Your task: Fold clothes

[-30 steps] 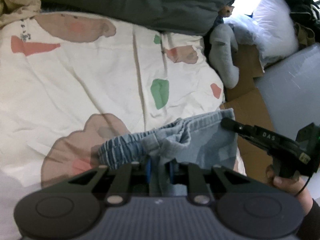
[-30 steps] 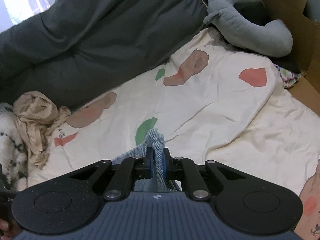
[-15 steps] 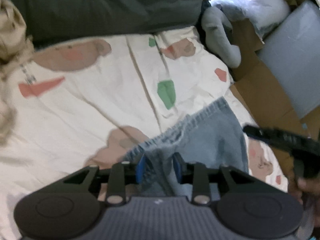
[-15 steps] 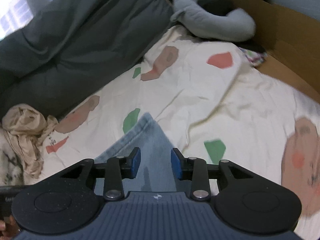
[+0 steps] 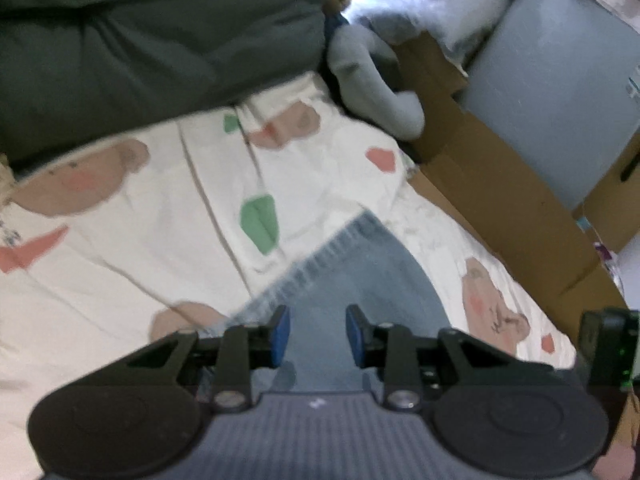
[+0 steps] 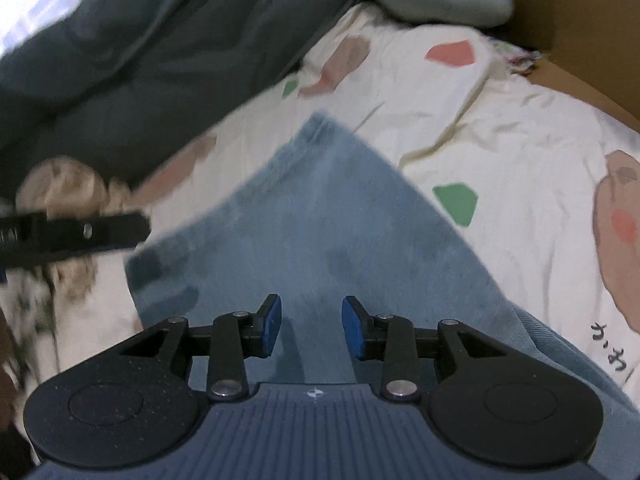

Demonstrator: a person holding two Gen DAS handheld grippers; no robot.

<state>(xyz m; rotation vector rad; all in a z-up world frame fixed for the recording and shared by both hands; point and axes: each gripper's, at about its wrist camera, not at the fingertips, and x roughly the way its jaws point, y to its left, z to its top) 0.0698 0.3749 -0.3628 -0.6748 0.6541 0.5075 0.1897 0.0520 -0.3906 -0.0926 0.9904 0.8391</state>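
A light blue denim garment [image 5: 360, 276] lies flat on the white patterned bedsheet [image 5: 132, 240], its ribbed waistband edge running up to the right. My left gripper [image 5: 318, 334] hovers over it, open, with nothing between the blue pads. In the right wrist view the same denim garment [image 6: 304, 216] spreads out as a flat folded panel, and my right gripper [image 6: 311, 326] stands open above it, holding nothing. The left gripper's black body [image 6: 76, 232] reaches in from the left edge of that view.
A dark grey duvet [image 5: 152, 36] covers the far side of the bed. A grey plush toy [image 5: 368, 80] and cardboard boxes [image 5: 500, 200] line the right edge. A crumpled beige garment [image 6: 64, 184] lies at the left. The bedsheet [image 6: 500, 144] lies bare to the right.
Both grippers were shut on bunched denim a second ago; they opened and let it go. The garment now lies flat, and both grippers have pulled back from it.
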